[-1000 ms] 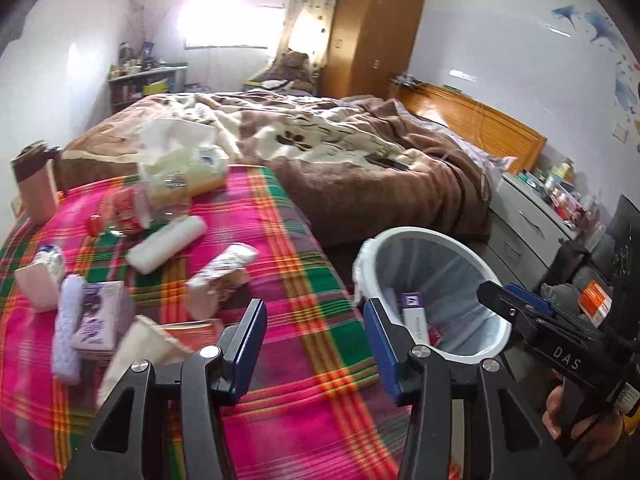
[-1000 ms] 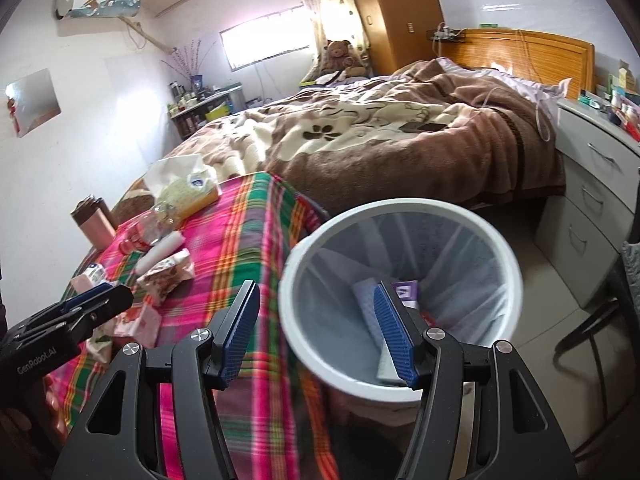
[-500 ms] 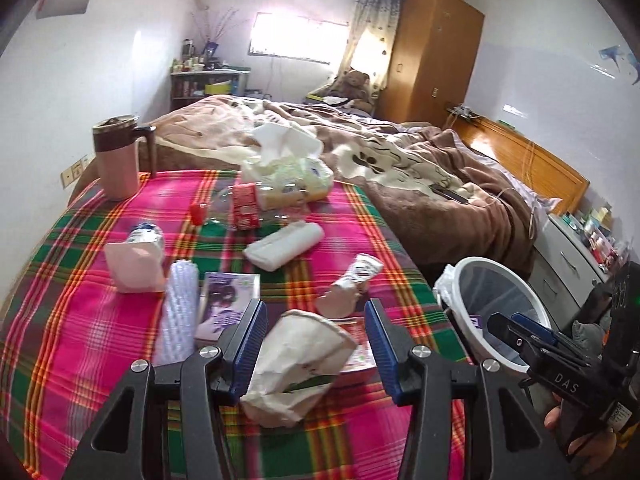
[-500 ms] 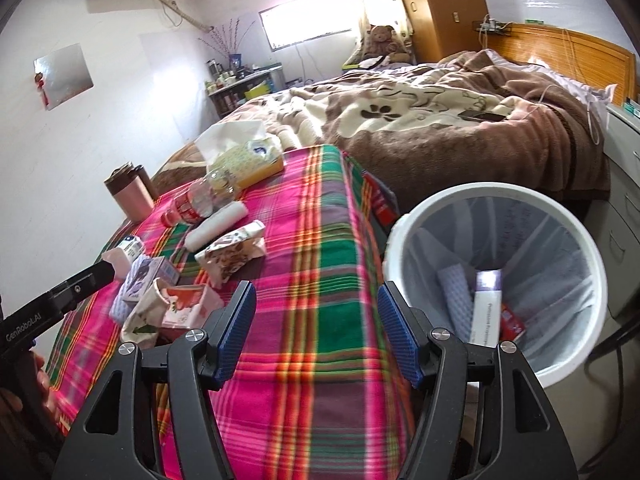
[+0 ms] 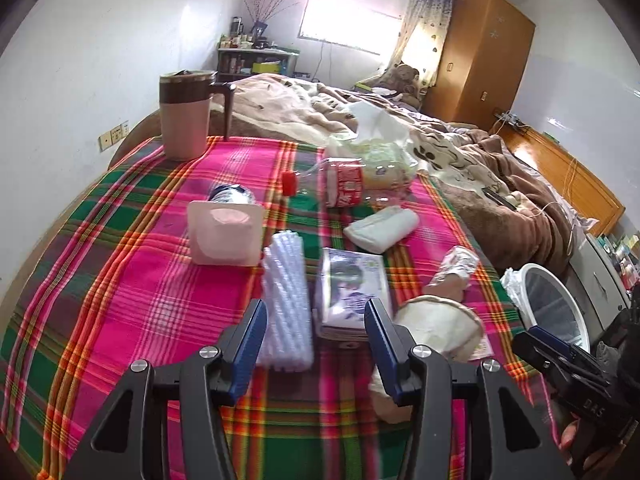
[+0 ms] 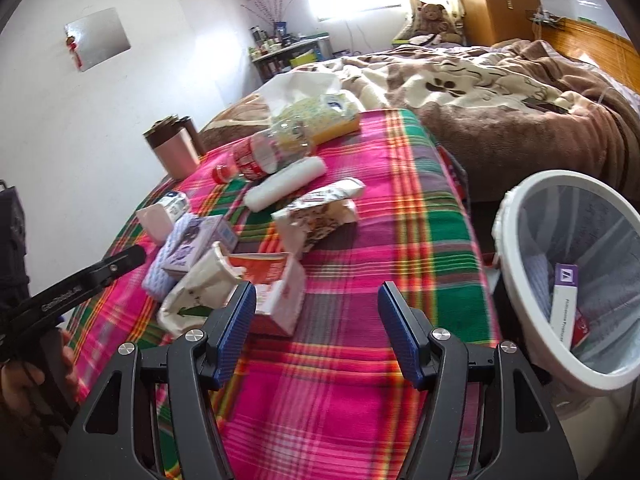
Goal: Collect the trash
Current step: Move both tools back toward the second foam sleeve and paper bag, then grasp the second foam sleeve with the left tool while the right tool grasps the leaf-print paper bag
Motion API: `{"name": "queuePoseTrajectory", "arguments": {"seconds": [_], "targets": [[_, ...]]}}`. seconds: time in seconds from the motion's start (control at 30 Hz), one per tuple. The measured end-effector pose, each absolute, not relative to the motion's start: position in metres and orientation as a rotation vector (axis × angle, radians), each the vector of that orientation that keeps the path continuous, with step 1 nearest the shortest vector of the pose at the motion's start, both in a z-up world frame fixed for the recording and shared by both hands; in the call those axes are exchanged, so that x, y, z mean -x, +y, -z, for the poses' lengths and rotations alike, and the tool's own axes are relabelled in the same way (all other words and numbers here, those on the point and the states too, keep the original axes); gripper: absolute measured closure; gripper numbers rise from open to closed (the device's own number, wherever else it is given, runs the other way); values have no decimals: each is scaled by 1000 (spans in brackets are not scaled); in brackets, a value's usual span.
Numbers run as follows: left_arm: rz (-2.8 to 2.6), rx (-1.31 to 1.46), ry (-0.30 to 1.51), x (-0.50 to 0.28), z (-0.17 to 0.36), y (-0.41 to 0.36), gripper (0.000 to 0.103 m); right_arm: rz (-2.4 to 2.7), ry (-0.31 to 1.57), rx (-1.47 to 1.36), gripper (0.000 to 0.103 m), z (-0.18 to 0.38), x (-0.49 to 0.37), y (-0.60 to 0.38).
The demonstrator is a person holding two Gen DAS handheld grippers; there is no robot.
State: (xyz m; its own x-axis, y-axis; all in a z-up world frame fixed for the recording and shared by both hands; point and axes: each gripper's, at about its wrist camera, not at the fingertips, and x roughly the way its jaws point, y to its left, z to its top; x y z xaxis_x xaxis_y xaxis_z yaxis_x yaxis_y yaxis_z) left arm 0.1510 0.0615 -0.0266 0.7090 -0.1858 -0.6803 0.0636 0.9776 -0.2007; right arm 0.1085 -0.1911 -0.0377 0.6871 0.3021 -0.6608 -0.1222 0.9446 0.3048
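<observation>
I am reading "DAS" on my right gripper (image 5: 576,376) where it shows at 4 o'clock in my left view; the print on the purple-topped box (image 6: 565,304) in the white bin (image 6: 520,208) is too blurred. My left gripper (image 5: 316,344) is hanging with jaws wide apart, gripping nothing, over the plaid desk (image 5: 160,300); the ribbed white roll (image 5: 286,300) and purple packet (image 5: 352,292) are lying at 12 o'clock between them. My right jaws are gaping too, empty, with the torn orange carton (image 6: 276,292) at 10 o'clock.

Both wrist cameras look forward, low over the near edge of the tabletop (image 5: 120,264), sharing its litter, the bed (image 6: 500,92) and the bin (image 6: 516,204).
</observation>
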Motion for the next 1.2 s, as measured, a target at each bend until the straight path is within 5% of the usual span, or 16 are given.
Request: {"name": "queuePoseTrajectory", "arguments": {"seconds": [1.1,1.2], "targets": [[157,124,906,-208,64,88,52,-410,801,-248,47,37,-133,-134],[168,103,902,-215,62,85,52,-417,807,-266,59,39,-135,-135]]}}
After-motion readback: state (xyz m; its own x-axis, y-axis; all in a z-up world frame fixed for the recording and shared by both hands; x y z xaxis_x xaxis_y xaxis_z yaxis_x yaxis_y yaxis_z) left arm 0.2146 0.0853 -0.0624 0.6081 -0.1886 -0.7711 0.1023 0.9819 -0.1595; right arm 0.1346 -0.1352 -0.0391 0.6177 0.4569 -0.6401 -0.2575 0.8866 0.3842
